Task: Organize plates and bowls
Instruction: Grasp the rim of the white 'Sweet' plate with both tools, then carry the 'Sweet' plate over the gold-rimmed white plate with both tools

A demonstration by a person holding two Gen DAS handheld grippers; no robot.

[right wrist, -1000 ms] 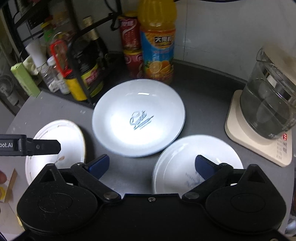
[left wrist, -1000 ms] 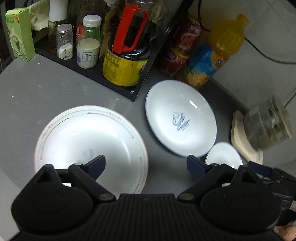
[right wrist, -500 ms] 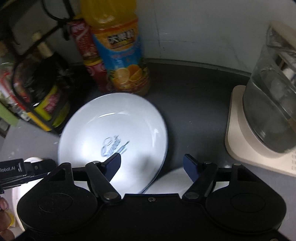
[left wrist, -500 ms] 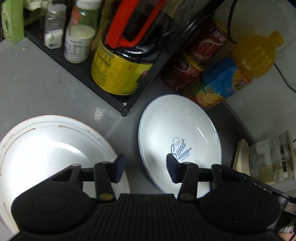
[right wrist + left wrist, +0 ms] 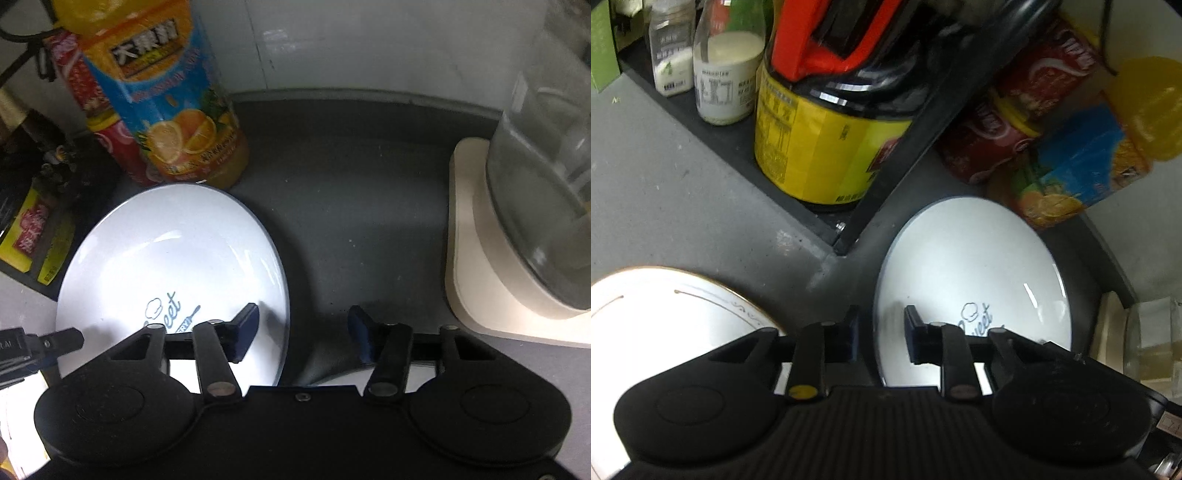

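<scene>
The blue-rimmed white plate [image 5: 975, 273] with its "Sweet" print lies flat on the grey counter [image 5: 683, 206], just in front of the orange juice bottle [image 5: 162, 99] and red cans [image 5: 1023, 122]. My left gripper [image 5: 881, 334] straddles its left rim, fingers narrowed but with a gap, not visibly clamped. My right gripper [image 5: 303, 330] is spread across its right rim. A gold-trimmed plate [image 5: 665, 325] sits to the left, a glass kettle [image 5: 535, 199] to the right.
</scene>
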